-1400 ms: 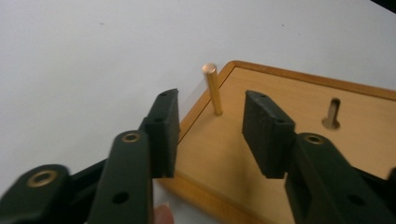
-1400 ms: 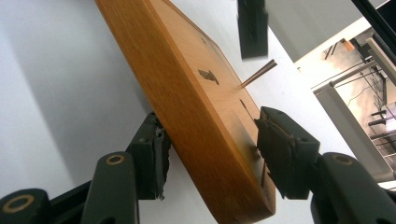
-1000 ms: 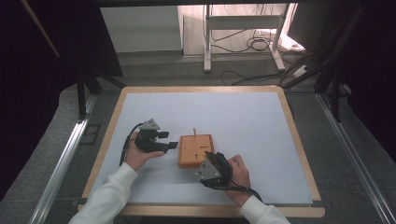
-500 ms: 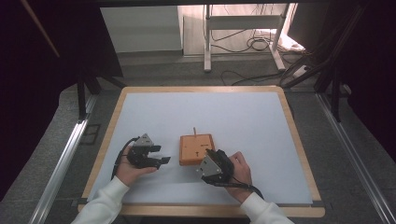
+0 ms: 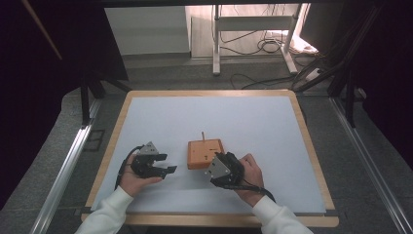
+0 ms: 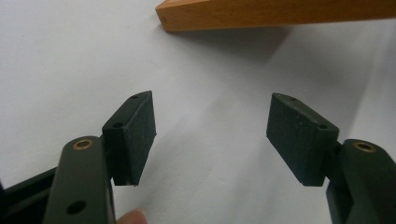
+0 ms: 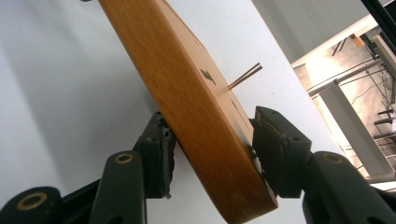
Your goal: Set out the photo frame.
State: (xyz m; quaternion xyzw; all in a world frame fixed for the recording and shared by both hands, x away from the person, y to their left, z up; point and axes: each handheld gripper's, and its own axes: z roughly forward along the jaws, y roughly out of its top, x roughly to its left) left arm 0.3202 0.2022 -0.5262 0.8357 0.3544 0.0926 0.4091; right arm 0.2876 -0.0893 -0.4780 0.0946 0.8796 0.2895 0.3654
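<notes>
Orange wooden block (image 5: 205,153), thin peg upright, between right jaws; left jaws apart, empty.

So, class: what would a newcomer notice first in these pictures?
An orange wooden block with a thin peg lies mid-table on the white board. The right gripper has just been closing across its near corner, pads on both faces. The left gripper waits open beside it.

Orange-brown square wooden block (image 5: 205,153) seen on pale grey-white table mat (image 5: 209,117), light wood-edged; black gripper pads (image 6: 135,135) noted.
</notes>
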